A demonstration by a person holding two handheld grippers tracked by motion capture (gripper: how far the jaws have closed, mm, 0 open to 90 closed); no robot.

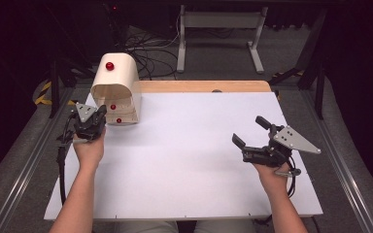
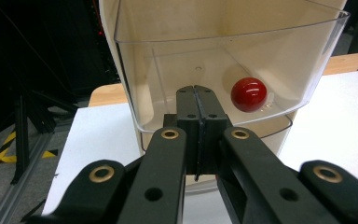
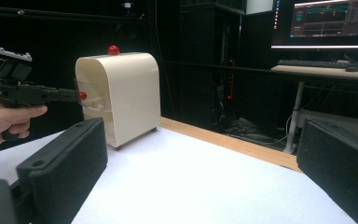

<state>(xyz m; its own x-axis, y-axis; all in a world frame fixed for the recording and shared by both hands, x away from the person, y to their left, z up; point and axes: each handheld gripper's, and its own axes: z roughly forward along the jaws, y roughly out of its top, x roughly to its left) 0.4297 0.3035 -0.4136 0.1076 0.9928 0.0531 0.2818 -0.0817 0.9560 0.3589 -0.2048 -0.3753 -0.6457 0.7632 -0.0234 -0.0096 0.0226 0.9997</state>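
white tabletop board (image 1: pixel 184 160) carried a cream, round-topped cabinet (image 1: pixel 119 82) of clear plastic drawers at its far left. judging by the transparent upper drawer (image 2: pixel 223 60) standing pulled out with its red ball knob (image 2: pixel 249 94) apparently untouched, opening looked underway and closing remained. left gripper (image 2: pixel 198 100), jaws clenched together on nothing, sat at that drawer's front. right gripper (image 1: pixel 250 131), near right, gaped wide and empty.

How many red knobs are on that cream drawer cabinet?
3. One sits on the cabinet's top. Two are on its drawer fronts: the upper and the lower, both beside the left gripper. Others may be hidden.
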